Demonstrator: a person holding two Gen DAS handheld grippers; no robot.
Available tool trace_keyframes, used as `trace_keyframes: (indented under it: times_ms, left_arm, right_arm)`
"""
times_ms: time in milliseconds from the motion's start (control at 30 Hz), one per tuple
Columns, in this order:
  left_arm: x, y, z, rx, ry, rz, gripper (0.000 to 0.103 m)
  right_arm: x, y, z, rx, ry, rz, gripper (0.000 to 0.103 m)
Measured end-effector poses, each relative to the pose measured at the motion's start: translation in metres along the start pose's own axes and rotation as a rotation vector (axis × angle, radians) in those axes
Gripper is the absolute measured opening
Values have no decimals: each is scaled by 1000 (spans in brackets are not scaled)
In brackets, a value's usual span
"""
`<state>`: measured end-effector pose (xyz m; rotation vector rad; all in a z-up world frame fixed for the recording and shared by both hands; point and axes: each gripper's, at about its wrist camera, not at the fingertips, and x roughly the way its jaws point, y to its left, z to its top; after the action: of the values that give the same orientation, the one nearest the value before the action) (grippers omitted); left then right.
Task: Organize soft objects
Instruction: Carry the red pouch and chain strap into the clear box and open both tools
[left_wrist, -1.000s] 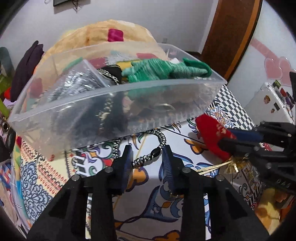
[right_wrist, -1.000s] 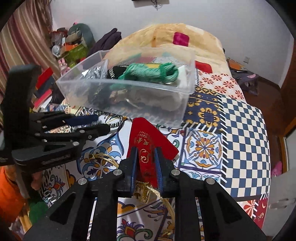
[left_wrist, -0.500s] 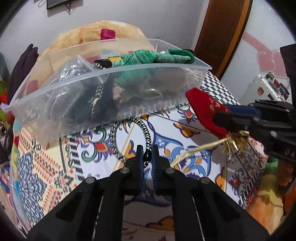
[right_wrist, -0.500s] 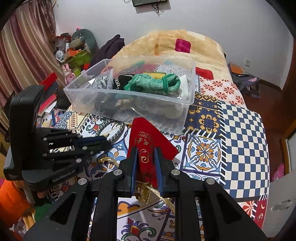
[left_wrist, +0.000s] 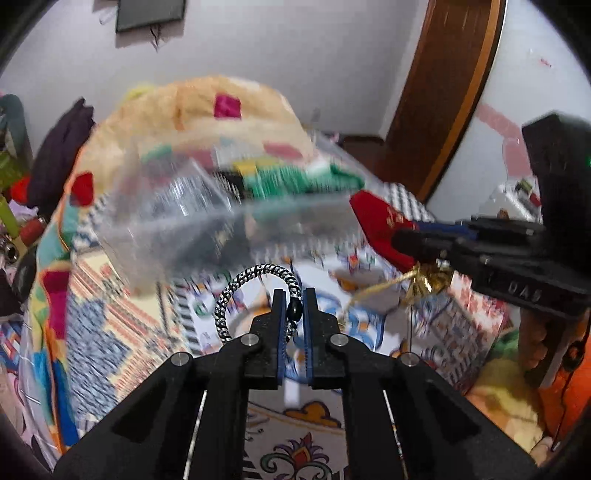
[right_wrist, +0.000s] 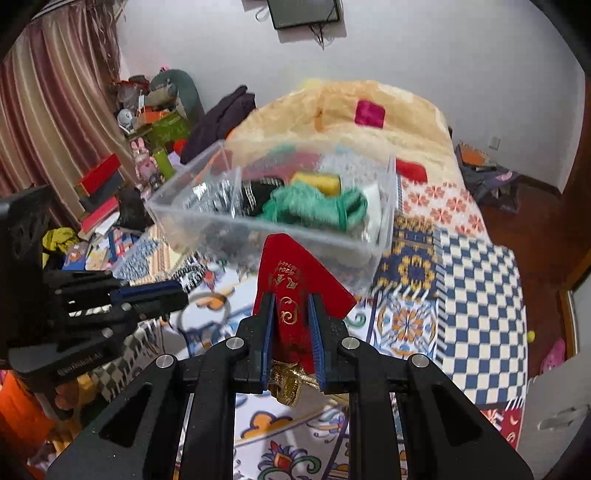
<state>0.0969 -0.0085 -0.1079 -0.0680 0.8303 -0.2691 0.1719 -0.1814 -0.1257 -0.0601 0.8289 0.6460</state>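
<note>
My left gripper (left_wrist: 294, 301) is shut on a black-and-white braided cord loop (left_wrist: 255, 275), held up above the patterned bedspread. My right gripper (right_wrist: 290, 301) is shut on a red fabric pouch (right_wrist: 295, 277) with gold print and a gold tassel cord (right_wrist: 288, 384). That pouch also shows in the left wrist view (left_wrist: 380, 223), at the right. A clear plastic bin (right_wrist: 273, 236) stands just beyond both grippers, holding a green knitted item (right_wrist: 314, 206), a yellow item and dark pieces.
A patterned bedspread (right_wrist: 476, 280) covers the bed, with an orange blanket (right_wrist: 351, 110) behind the bin. Boxes, toys and dark clothes (right_wrist: 221, 114) are piled at the left. A wooden door (left_wrist: 450, 85) stands at the right.
My left gripper closed on the braided cord and lifted it off the bedspread. My right gripper rose with the red pouch toward the bin.
</note>
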Motion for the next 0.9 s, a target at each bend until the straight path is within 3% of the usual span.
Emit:
trace_keyframes:
  times_ms: [233,433,600,900]
  left_arm:
    - [-37,9,36,-18,-146,13,7]
    - [-49,20,61,-27,-220,24,7]
    - [-33,33,74,-43,-221,34,7]
    - [26,54,74,-81,-131,36,7]
  right_arm:
    - [-18,13,33,-34,-110,-10,16]
    - [-16,19,57,-62,-174,-18,16]
    - [5,18,68,-69,-178,-18,16]
    - [53,9,65,-67,-92,-24,16]
